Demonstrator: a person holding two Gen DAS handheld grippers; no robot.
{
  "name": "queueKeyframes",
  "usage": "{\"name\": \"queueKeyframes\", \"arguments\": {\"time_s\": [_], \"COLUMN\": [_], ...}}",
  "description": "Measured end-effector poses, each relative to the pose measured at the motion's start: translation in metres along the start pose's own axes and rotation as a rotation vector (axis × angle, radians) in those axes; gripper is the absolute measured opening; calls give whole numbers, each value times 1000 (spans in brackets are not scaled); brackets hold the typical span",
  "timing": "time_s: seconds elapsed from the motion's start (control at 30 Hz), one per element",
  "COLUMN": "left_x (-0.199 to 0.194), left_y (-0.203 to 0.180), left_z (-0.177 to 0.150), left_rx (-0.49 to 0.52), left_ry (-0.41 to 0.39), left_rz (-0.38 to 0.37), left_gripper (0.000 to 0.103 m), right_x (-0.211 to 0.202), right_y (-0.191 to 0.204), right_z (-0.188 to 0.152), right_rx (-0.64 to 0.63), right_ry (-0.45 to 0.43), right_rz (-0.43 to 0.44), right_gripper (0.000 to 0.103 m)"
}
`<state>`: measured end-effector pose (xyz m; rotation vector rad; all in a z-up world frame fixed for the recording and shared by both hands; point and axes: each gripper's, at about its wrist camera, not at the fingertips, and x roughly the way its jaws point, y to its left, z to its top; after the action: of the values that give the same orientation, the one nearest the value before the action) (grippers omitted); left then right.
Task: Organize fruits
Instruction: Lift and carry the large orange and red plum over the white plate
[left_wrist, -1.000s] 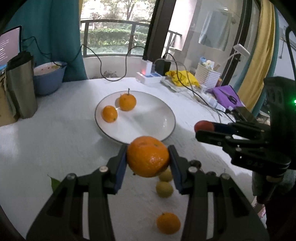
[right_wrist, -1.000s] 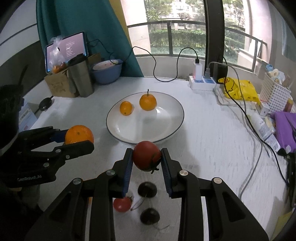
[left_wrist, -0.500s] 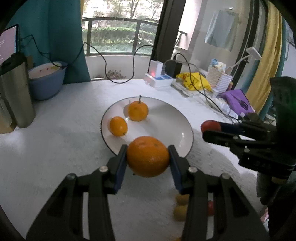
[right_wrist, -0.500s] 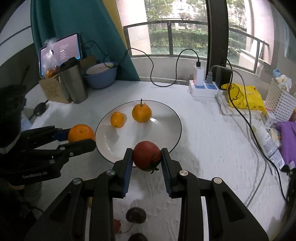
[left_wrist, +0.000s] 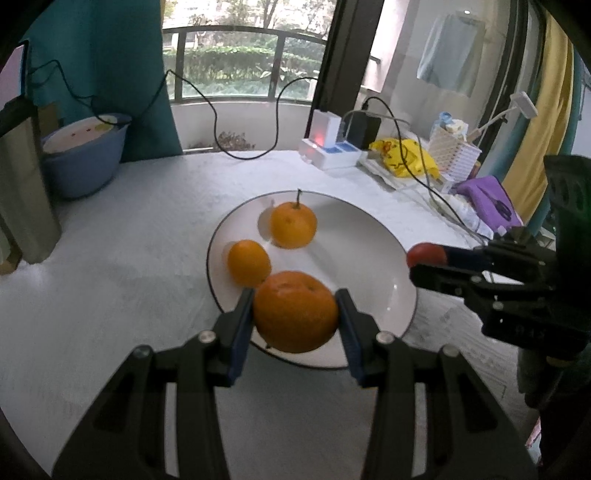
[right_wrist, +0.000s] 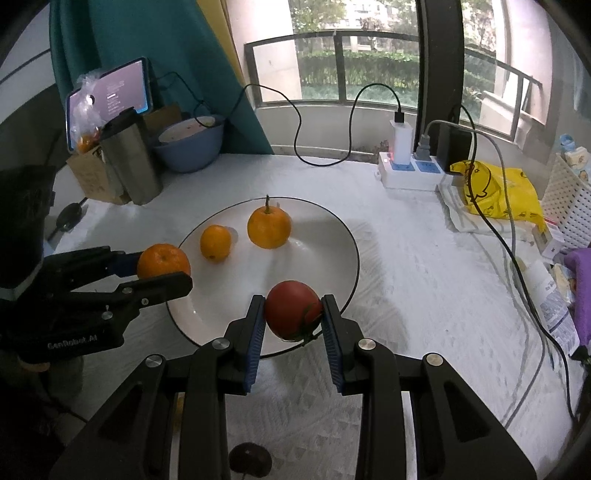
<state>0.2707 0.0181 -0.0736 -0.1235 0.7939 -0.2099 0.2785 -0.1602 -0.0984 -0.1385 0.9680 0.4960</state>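
Where a white table (right_wrist: 424, 295) fills both views, a round white plate (right_wrist: 325, 236) with a dark rim sits at its middle. Two oranges lie on the plate: a stemmed orange (right_wrist: 268, 229) toward the back and a small orange (right_wrist: 215, 242) just to its left, apart from it.

Readable writing is scarce (only one label is clear): the left gripper (right_wrist: 164, 268) carries white lettering, "GenRobot.AI", on its black body. A tablet (right_wrist: 110, 92) behind a steel cup (right_wrist: 131, 162) shows text too small to read.

That left gripper is clamped on a large orange (left_wrist: 295, 311), both blue pads pressing its sides, held above the plate's near-left rim. The right gripper (right_wrist: 293, 317) is nearly closed, pinching a red tomato (right_wrist: 293, 314) between its pads, over the plate's near edge.

At the bottom of the right view a dark round fruit (right_wrist: 250, 458) lies on the table.
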Motion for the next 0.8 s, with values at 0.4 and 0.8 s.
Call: {"name": "queueKeyframes", "arguments": {"time_s": [0.4,0.8], "left_x": [25,44], "left_y": [11,13], "left_z": [10,16], "left_rx": [13,0], "left_ry": [32,54], "left_rz": [20,24], "left_gripper": [45,45], "right_x": [28,59], "right_y": [-5,-9], "right_z": [17,30], "right_rx": [-25,-40], "right_ry": [14,20], "right_rz": [6,1], "right_gripper": [32,32]}}
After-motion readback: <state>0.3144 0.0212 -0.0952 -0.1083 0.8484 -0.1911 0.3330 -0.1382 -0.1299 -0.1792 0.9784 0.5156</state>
